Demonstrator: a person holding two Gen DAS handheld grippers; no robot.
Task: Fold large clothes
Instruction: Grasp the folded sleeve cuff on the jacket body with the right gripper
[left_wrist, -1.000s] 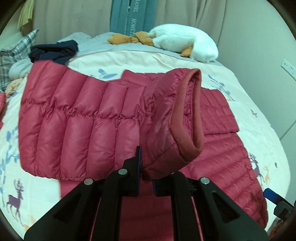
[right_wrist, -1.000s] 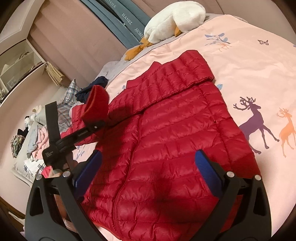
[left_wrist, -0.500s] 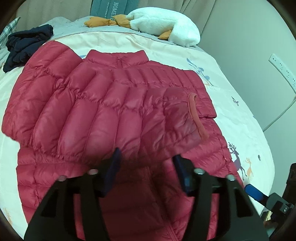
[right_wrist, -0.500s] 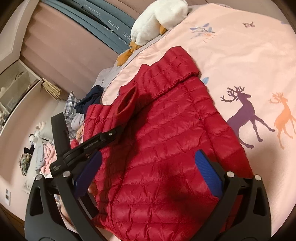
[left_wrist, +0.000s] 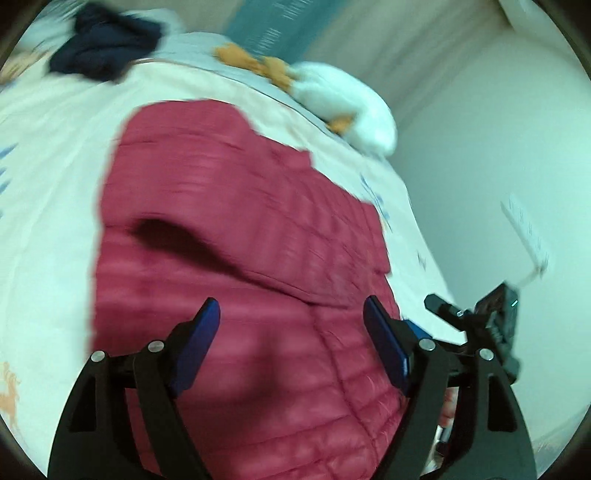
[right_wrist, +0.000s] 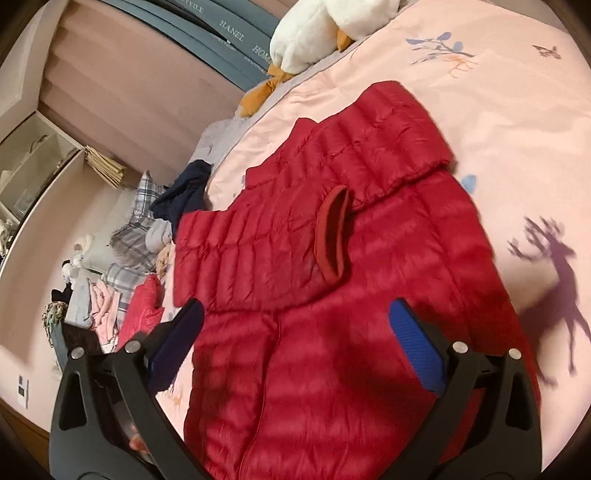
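A red puffer jacket (right_wrist: 332, 350) lies front-up on the pink bed cover (right_wrist: 517, 110). Both sleeves are folded across its chest, and the dark red cuff (right_wrist: 332, 236) of one rests near the middle. My right gripper (right_wrist: 297, 310) hovers open over the jacket's lower half with nothing between its pads. The left wrist view is blurred. There my left gripper (left_wrist: 290, 306) hangs above the jacket (left_wrist: 240, 258), its jaws opening and empty. The black body of the other tool (left_wrist: 491, 321) shows at the right edge.
A white plush goose (right_wrist: 314, 33) lies at the head of the bed, with a navy garment (right_wrist: 184, 192) beside the jacket's shoulder. Plaid pillows (right_wrist: 140, 221) and a pile of clothes (right_wrist: 96, 295) sit past the bed's left side. A wall with a socket (left_wrist: 524, 229) runs along the right.
My left gripper let go of the sleeve cuff and opened wide; the sleeve now lies across the chest. The left gripper swung away fast. The right gripper stayed open and shifted over the jacket.
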